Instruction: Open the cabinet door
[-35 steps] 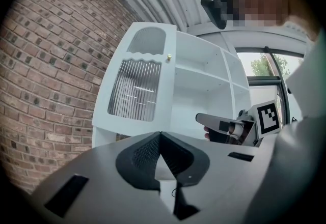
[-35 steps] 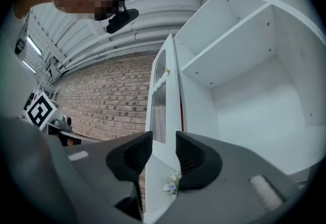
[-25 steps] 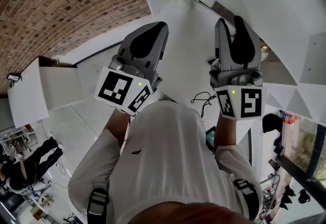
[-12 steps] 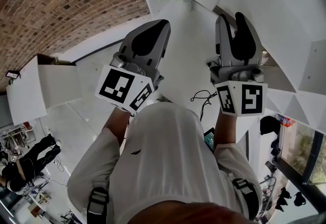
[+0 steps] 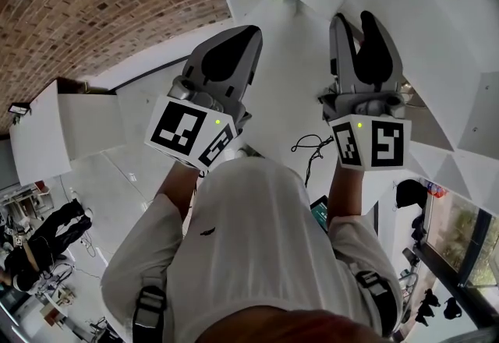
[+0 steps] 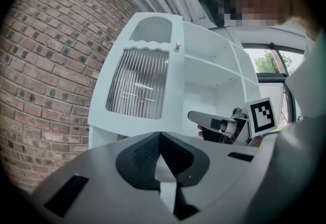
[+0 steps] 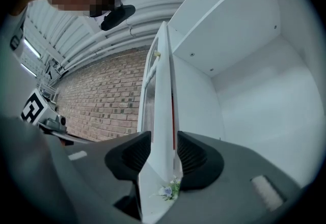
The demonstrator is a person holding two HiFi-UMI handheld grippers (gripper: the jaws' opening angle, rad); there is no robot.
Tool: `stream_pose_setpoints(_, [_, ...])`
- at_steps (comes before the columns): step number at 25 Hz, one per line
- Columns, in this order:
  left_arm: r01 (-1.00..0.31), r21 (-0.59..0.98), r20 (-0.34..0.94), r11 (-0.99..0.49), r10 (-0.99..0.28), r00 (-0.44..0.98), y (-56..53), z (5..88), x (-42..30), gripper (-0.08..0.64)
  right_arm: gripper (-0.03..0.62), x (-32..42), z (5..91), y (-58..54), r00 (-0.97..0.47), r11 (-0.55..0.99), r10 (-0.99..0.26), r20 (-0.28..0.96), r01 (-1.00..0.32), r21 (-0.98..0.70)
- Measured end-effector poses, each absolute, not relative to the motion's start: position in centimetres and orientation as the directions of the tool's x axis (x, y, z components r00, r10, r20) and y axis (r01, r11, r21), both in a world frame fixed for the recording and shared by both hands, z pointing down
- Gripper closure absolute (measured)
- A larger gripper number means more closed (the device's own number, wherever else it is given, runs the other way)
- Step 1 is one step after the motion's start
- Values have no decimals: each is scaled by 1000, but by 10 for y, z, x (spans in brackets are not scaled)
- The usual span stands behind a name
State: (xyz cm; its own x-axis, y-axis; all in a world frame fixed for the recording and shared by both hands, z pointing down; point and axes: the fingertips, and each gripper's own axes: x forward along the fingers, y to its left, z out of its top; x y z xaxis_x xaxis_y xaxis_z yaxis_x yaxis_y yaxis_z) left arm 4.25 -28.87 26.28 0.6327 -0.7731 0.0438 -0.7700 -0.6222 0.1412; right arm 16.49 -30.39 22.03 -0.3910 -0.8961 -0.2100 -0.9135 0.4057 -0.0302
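Observation:
The white cabinet's door (image 6: 137, 83), with ribbed glass and a small gold knob (image 6: 178, 45), stands swung open to the left of the bare shelves (image 6: 214, 70). My left gripper (image 6: 160, 136) is shut and empty, level and short of the door. In the head view it (image 5: 249, 33) is held out at chest height. My right gripper (image 7: 162, 151) is open; its jaws have just been opening, and nothing is between them. Through the gap I see the door's edge (image 7: 162, 80) end-on, farther off. From above, the right gripper (image 5: 355, 22) sits to the right of the left one.
A brick wall (image 6: 46, 65) stands left of the cabinet. The open compartment (image 7: 254, 65) is on the right. On the floor lie a black cable (image 5: 312, 150) and a low white unit (image 5: 54, 131). A person in black (image 5: 39, 240) is at lower left.
Both grippers have shifted a little up the head view, toward the cabinet. The gap between the right jaws is slightly wider.

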Motion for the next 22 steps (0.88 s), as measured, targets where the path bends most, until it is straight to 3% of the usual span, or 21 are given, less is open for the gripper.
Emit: stream_pose_setpoints(22, [-794,147,76,-590,-793,604,-301,273,31,551,434,153,230,-336,-427,441,-885,-187,-897,-37])
